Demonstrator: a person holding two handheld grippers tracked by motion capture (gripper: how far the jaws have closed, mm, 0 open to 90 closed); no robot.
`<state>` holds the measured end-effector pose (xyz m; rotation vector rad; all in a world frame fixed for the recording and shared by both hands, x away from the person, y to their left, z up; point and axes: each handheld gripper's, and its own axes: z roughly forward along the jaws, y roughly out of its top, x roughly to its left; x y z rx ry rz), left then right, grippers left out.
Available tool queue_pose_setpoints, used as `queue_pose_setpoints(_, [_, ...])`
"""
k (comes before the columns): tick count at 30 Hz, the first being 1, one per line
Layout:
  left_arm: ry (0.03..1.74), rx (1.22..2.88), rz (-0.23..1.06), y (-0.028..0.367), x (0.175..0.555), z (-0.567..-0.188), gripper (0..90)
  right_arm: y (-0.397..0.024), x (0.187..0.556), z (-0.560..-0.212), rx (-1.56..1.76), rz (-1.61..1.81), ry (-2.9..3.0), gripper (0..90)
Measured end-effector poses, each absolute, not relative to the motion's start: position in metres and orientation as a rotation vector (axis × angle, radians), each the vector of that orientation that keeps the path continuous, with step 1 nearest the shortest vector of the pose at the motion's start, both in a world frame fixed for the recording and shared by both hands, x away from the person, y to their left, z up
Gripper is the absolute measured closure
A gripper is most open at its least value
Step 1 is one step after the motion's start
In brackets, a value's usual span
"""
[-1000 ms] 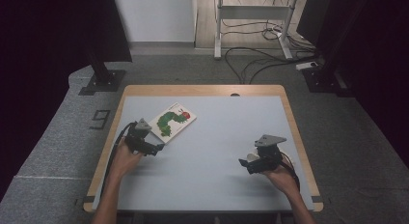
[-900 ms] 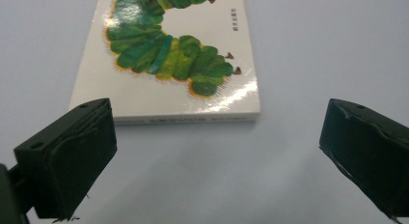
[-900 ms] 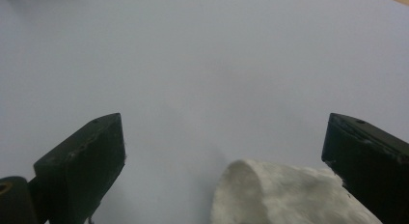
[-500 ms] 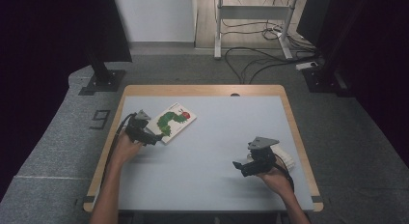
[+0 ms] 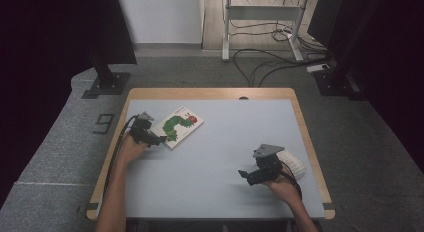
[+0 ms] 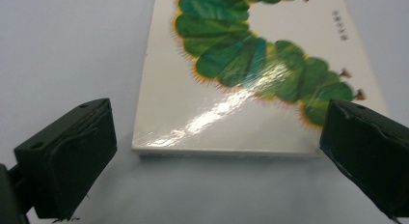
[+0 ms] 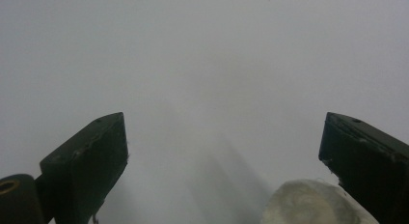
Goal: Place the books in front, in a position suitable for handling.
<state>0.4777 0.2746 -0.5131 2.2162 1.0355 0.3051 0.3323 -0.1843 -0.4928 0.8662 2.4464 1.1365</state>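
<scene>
A white picture book (image 5: 178, 126) with a green caterpillar on its cover lies flat on the grey table, at the left. My left gripper (image 5: 159, 140) is open at the book's near corner, jaws wide. In the left gripper view the book (image 6: 255, 74) lies just ahead, its near edge spanning the gap between the two jaws, and my left gripper (image 6: 217, 159) holds nothing. My right gripper (image 5: 245, 176) is open low over the bare table at the right. The right gripper (image 7: 226, 171) view has a white rounded thing (image 7: 313, 204) at the bottom, near the right jaw.
The table (image 5: 225, 142) has a wooden rim and a pale grey top. A white ribbed sleeve or glove cuff (image 5: 292, 162) sits by the right hand. Cables and a metal stand (image 5: 260, 22) lie on the floor beyond the table.
The left gripper moved away from me toward the book's near corner. The right gripper slid toward me and a little left, lower over the table.
</scene>
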Motion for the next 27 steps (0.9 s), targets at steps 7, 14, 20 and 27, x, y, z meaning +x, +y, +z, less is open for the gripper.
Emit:
queue_pose_setpoints(7, [1.028,2.155,0.223,0.28,0.483,-0.521,0.0,-0.18,0.332,-0.495,0.852,1.136,2.464,3.3])
queue_pose_setpoints(14, [1.023,2.152,0.195,0.277,0.482,-0.522,0.0,-0.174,0.333,-0.497,0.843,1.15,2.482,3.6])
queue_pose_setpoints(20, [1.007,2.195,0.164,0.27,0.476,-0.52,0.0,-0.17,0.339,-0.499,0.853,1.213,2.486,3.7])
queue_pose_setpoints(27, [0.954,2.334,0.214,0.249,0.464,-0.518,0.0,-0.163,0.347,-0.507,0.885,1.212,2.477,4.0])
